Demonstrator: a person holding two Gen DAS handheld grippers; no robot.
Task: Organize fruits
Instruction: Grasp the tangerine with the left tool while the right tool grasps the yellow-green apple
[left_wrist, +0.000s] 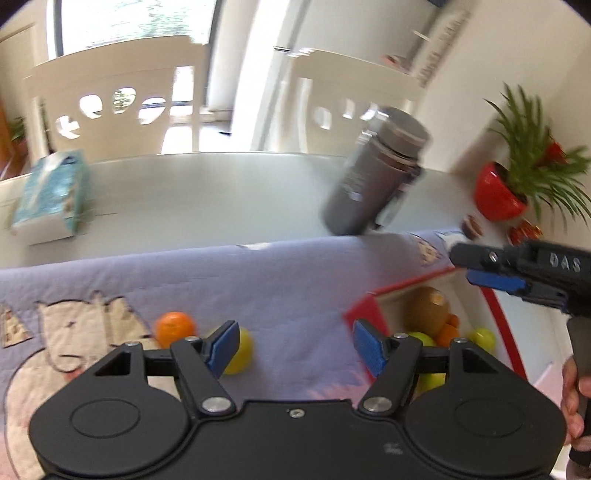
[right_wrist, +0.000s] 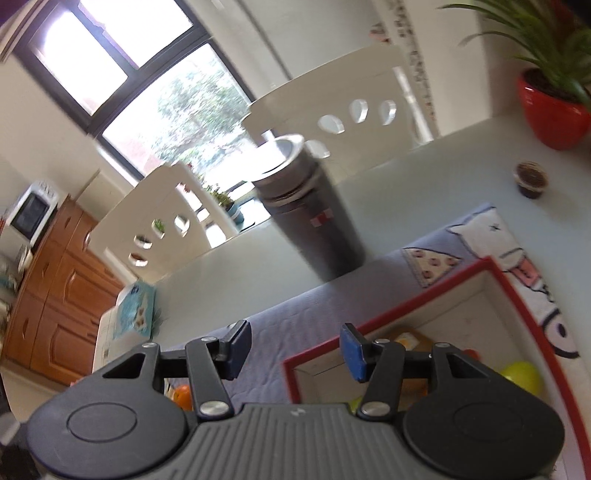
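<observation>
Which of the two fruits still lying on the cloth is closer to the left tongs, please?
The yellow fruit, right behind the left tongs' left pad; the orange one lies farther left. Both are outside the red-rimmed box.

Bright daylight from the blown-out window (right_wrist: 177, 96); motion blur, fisheye-bent edges

Two loose fruits (left_wrist: 174, 328), perhaps five boxed.

Two fruits (left_wrist: 207, 341) lie on the mat (left_wrist: 258, 280), left of the fruit-filled box (left_wrist: 364, 314).
</observation>
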